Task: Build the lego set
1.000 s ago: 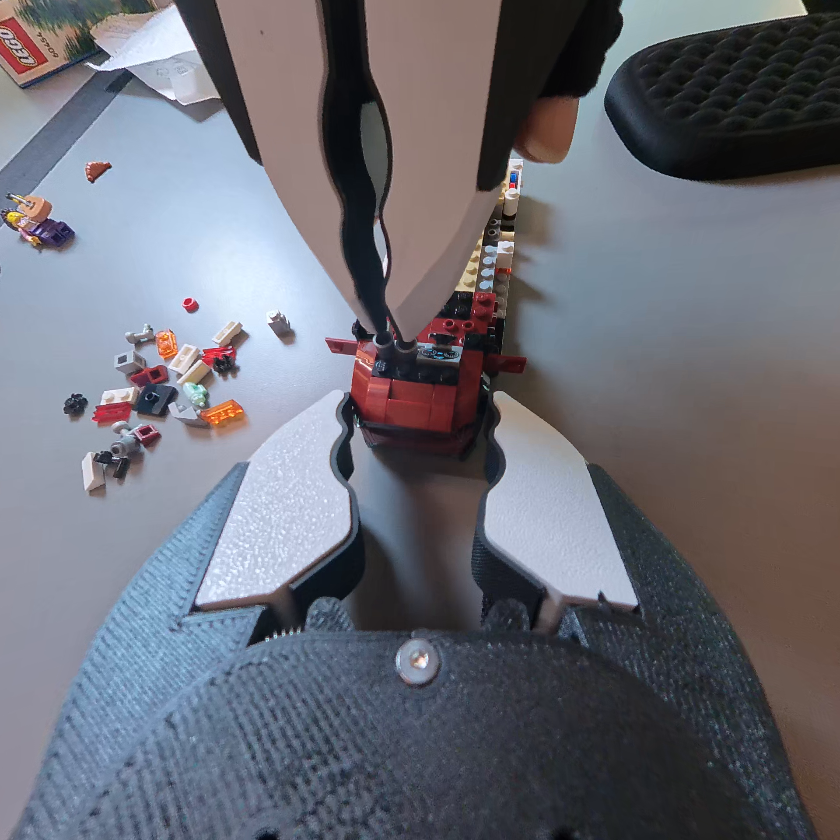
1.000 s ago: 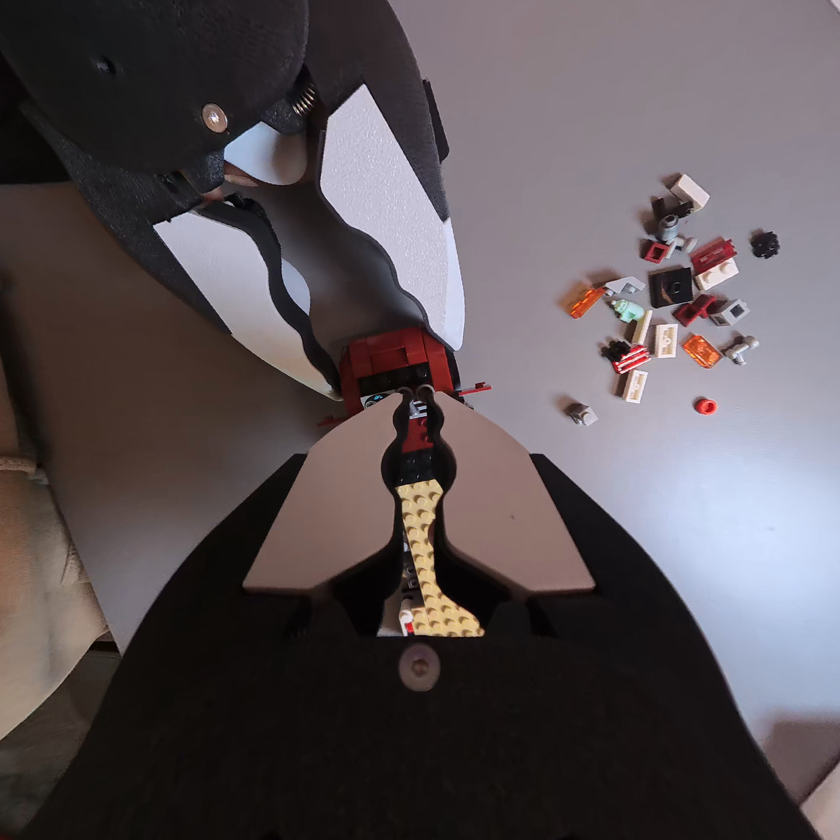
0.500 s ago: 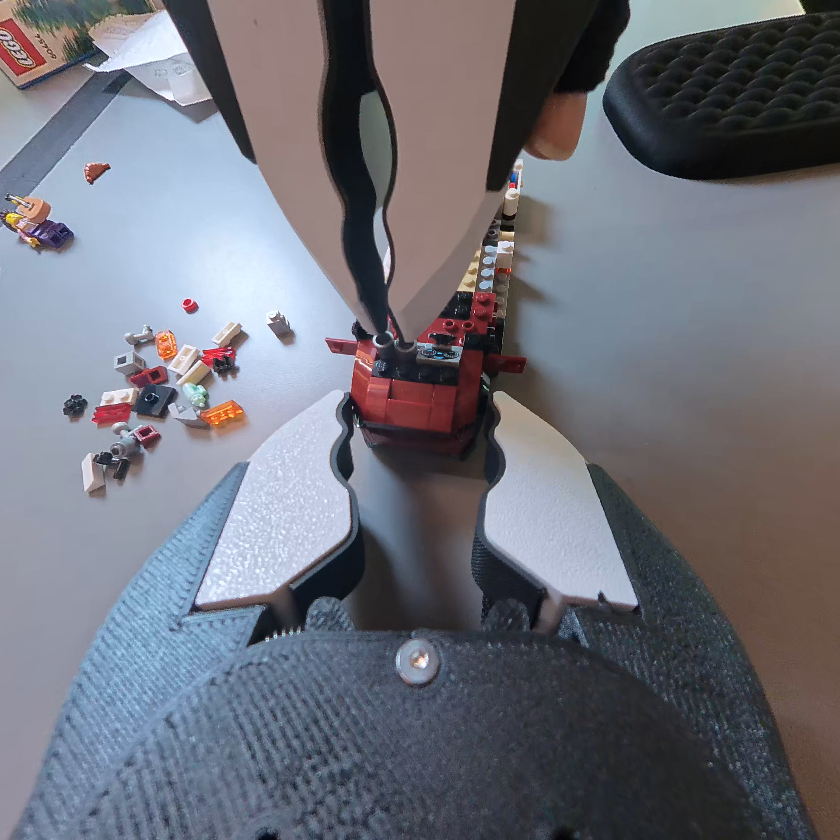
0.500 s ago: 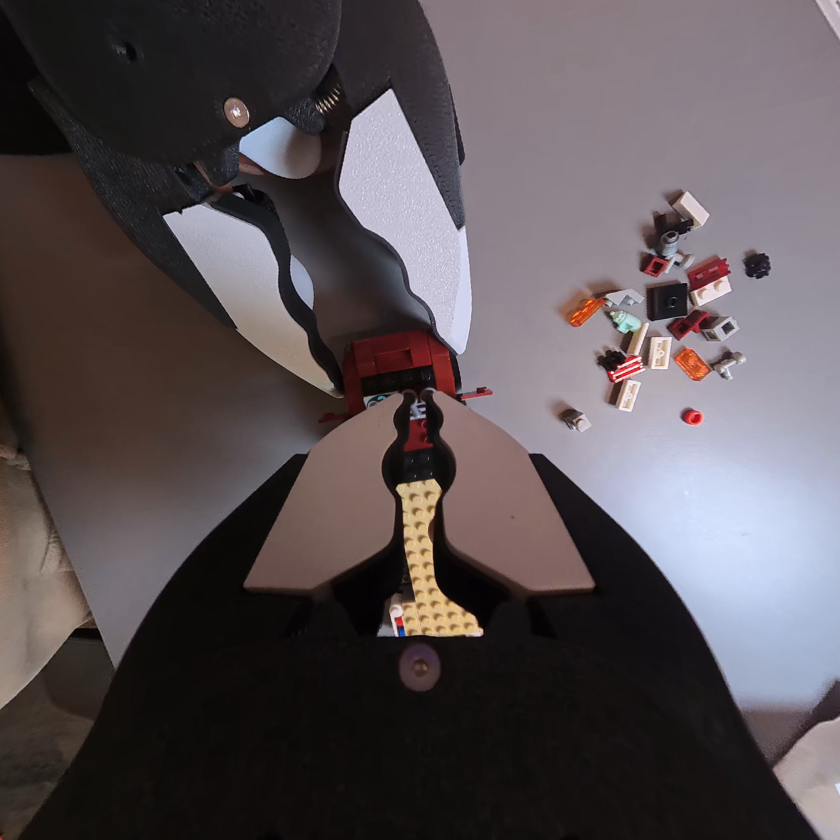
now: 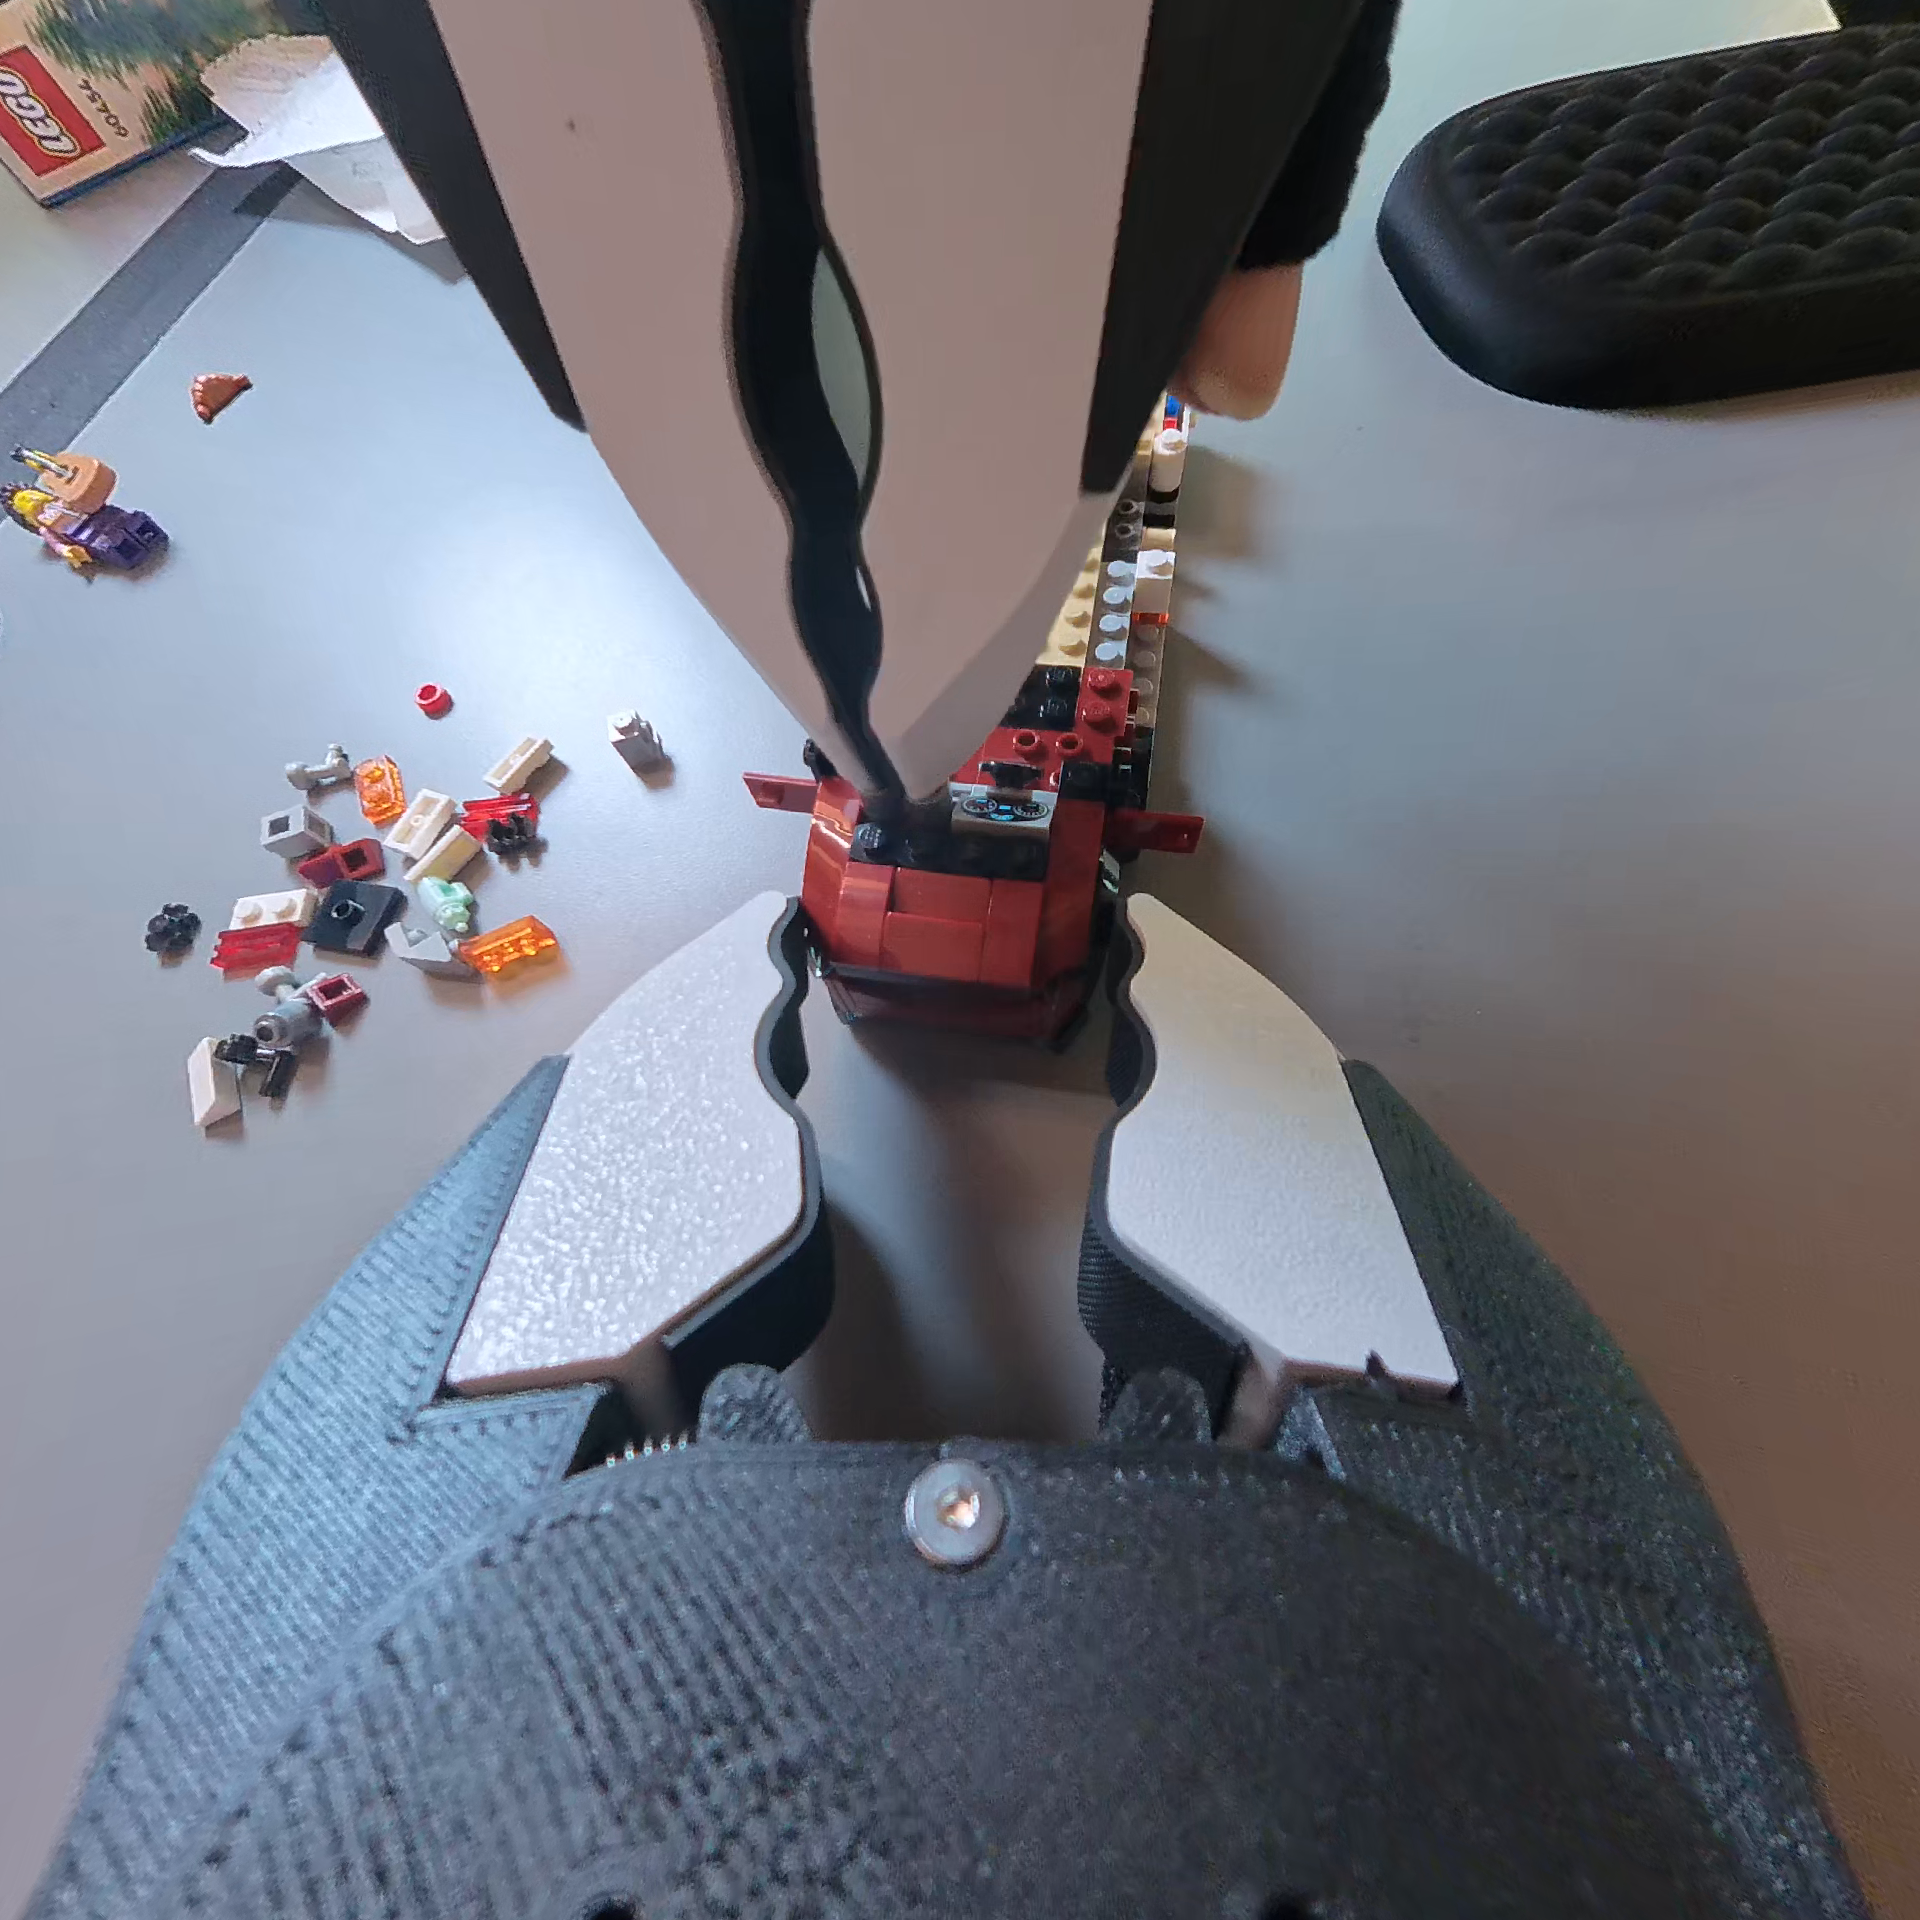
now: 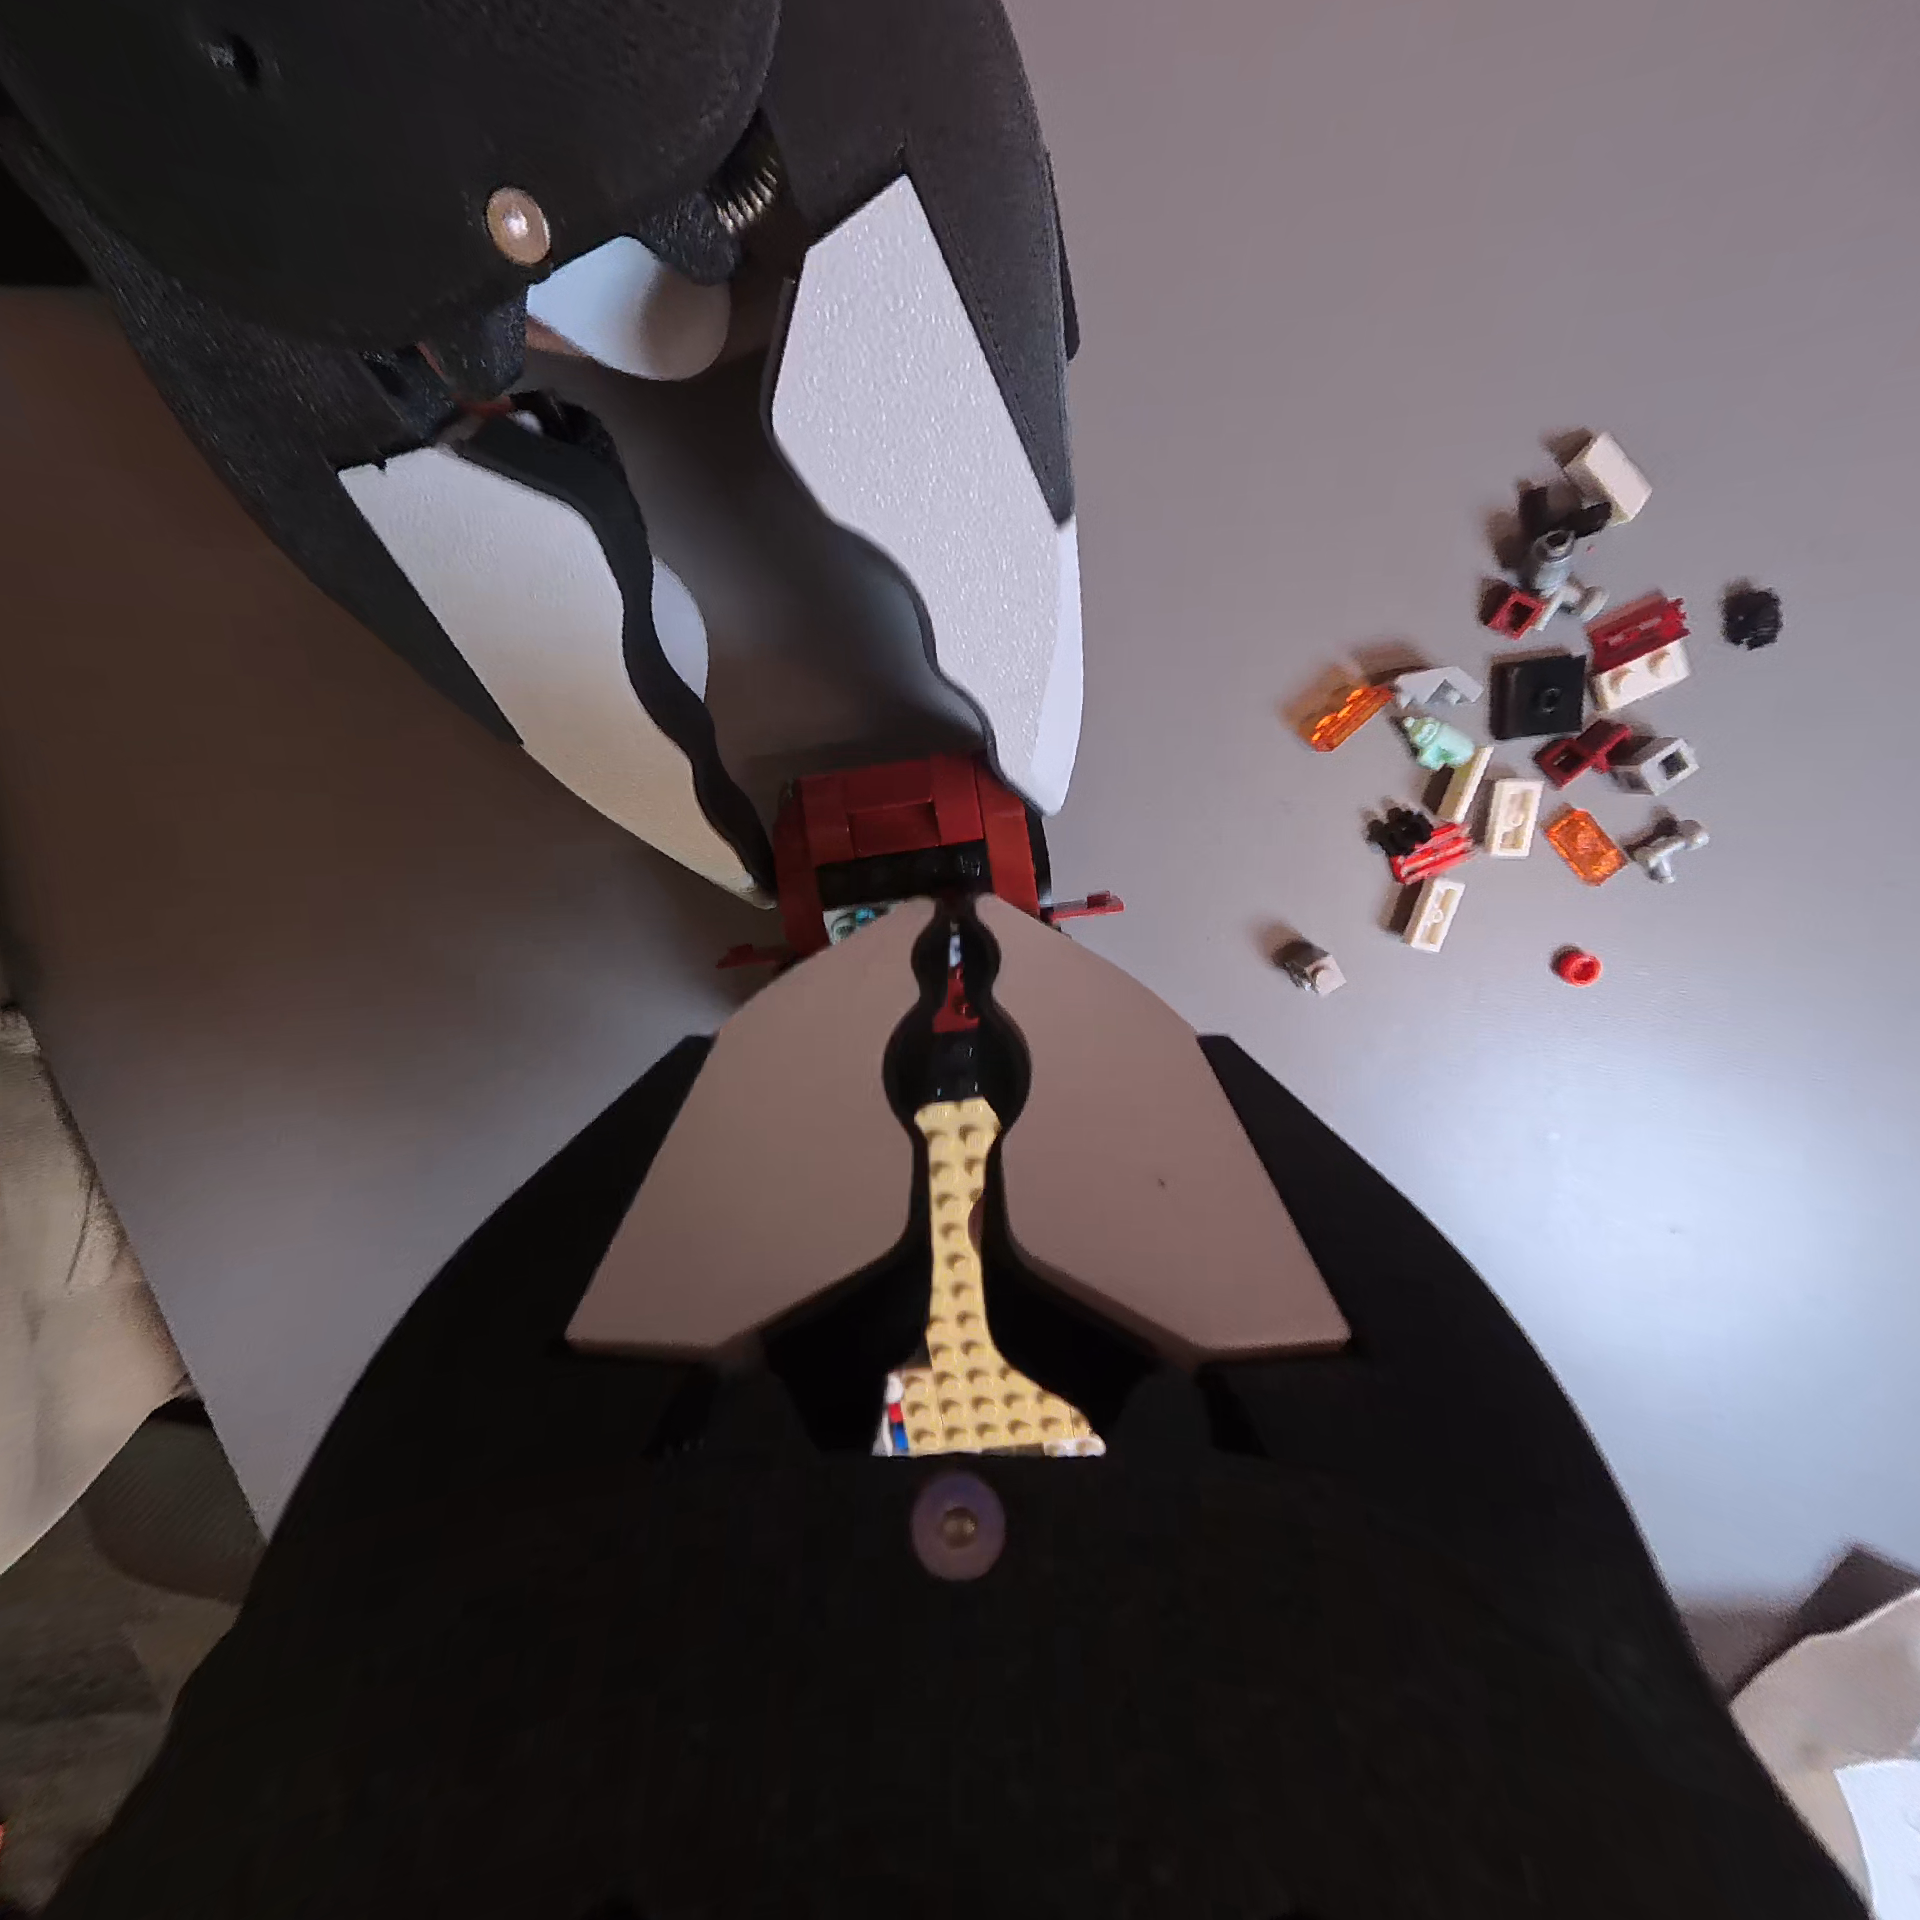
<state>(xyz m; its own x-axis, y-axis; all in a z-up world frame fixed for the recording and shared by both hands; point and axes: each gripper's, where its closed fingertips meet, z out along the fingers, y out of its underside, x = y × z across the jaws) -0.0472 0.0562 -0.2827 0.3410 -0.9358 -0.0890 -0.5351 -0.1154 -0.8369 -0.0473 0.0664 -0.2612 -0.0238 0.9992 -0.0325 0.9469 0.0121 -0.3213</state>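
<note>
Left wrist view, jaws (image 5: 951, 935) clamping brick model (image 5: 940, 925)

Each hand-held gripper (image 5: 951, 935) has a ribbed black body, pale grey wavy-edged fingers (image 5: 665, 1143), and a silver screw (image 5: 956, 1512) behind them.

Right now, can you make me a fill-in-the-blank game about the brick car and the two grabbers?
1. The left gripper has a finger on each side of the dark ____ nose of the brick car.
2. The right gripper's fingertips are almost ____ together above the car.
3. The loose bricks lie on the grey ____.

Missing words: red; shut; table
</note>
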